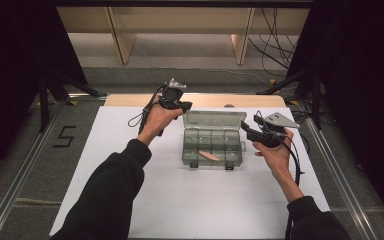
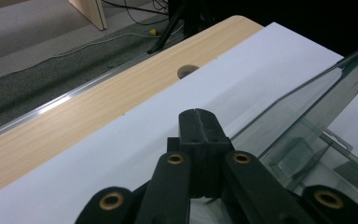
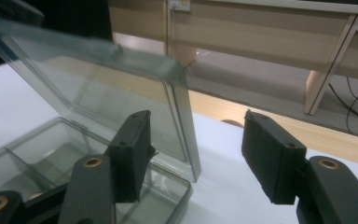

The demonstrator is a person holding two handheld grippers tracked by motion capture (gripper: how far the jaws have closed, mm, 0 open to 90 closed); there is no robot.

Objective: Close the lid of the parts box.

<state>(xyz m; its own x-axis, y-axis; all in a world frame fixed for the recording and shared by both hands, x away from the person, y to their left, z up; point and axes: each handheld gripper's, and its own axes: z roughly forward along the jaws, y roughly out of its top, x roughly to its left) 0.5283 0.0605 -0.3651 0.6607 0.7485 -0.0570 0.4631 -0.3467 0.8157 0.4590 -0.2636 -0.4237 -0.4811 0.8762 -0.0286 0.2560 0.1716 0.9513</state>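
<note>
Clear compartment box (image 1: 212, 145) sits mid-table on the white sheet (image 1: 180, 200), lid (image 1: 214, 119) up at the far side. L gripper (image 1: 172, 102) pressed together, empty, by the lid's left corner. R gripper (image 1: 250, 129) spread, nothing between jaws (lid just beside). Orange piece (image 1: 209, 155), maybe a tool, inside near row. Opening looks done; contents left.

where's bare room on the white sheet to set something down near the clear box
The widest free patch is the white sheet on the near side of the compartment box, between the two forearms. A bare strip also lies left of the box. It is crowded at the box's sides, where the left gripper and right gripper hover by its raised lid.
</note>
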